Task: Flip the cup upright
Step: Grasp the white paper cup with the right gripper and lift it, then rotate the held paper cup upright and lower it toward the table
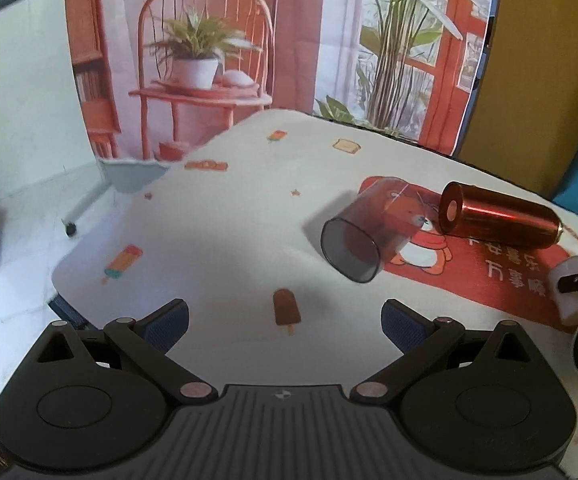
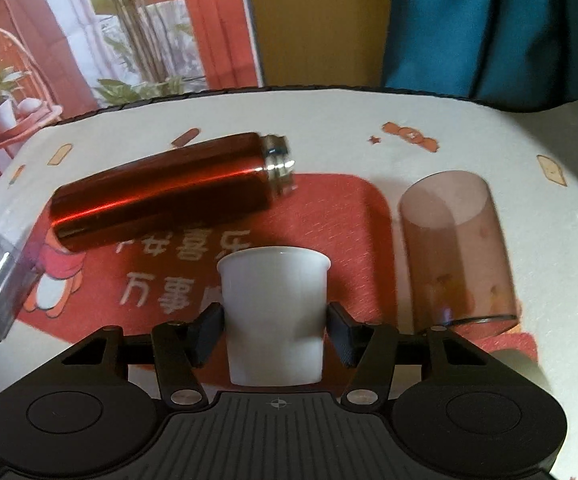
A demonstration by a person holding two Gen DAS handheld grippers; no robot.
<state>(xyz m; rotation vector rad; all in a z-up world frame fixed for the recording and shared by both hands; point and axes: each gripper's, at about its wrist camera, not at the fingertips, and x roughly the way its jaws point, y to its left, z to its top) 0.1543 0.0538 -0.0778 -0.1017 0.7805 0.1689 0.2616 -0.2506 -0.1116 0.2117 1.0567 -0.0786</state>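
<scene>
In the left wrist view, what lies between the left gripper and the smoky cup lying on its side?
Only bare tablecloth with a printed popsicle; the left gripper hangs open, short of the smoky cup.

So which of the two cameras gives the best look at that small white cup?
The right wrist view: the white cup sits centre frame, rim up, between the right gripper jaws. The left wrist view catches only a blurred sliver of it at the right edge.
</scene>
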